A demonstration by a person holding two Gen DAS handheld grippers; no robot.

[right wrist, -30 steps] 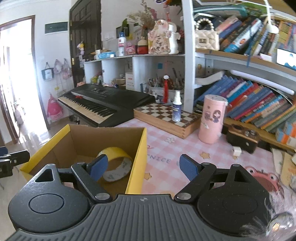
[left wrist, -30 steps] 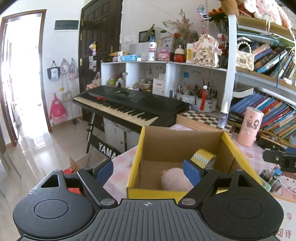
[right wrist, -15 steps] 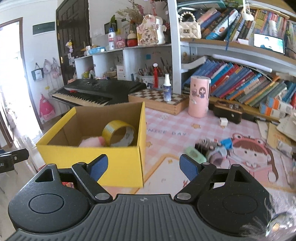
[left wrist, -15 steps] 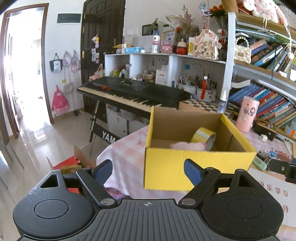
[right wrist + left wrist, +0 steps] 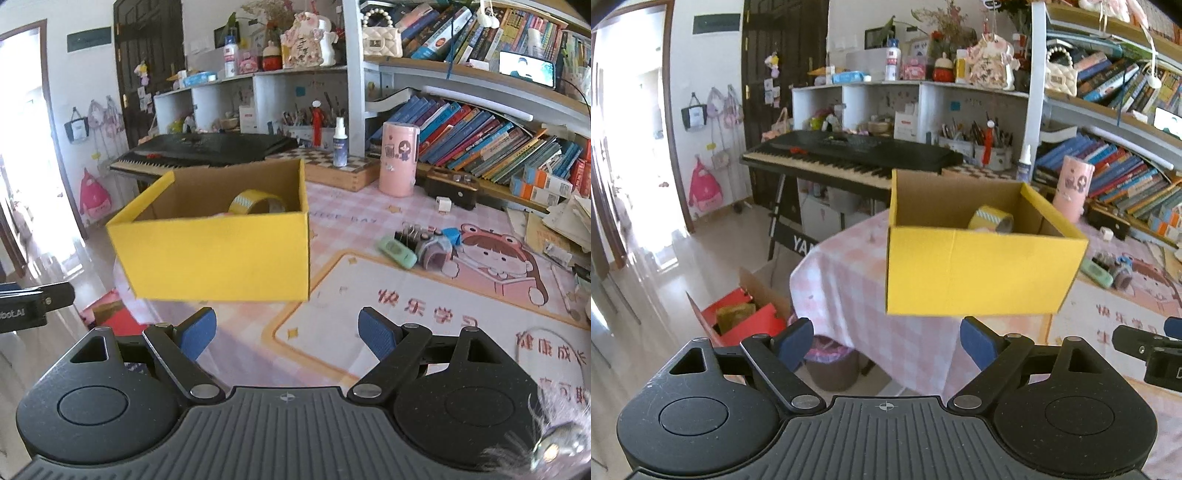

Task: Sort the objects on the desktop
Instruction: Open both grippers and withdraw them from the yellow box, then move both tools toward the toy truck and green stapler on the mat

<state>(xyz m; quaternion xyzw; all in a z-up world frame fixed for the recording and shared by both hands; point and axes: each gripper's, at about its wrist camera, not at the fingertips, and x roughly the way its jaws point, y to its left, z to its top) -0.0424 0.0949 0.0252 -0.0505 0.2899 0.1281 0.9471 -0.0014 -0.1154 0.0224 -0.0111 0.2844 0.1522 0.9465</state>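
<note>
Yellow box (image 5: pixel 218 254) sits at table corner, mouth up, ready as collecting bin; tape roll (image 5: pixel 256 202) already inside. Left gripper (image 5: pixel 886 341) jaws opening, nothing between. Right gripper (image 5: pixel 286 330) wide apart, empty (small clutter (image 5: pixel 417 245) waits on mat).

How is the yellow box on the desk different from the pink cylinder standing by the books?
The yellow box is square-cornered and open on top, with a tape roll inside; the pink cylinder is round, closed, and printed with cartoon figures. The box sits at the desk's near corner, the cylinder far back by the books. Both rest on the pink checked tablecloth.
</note>
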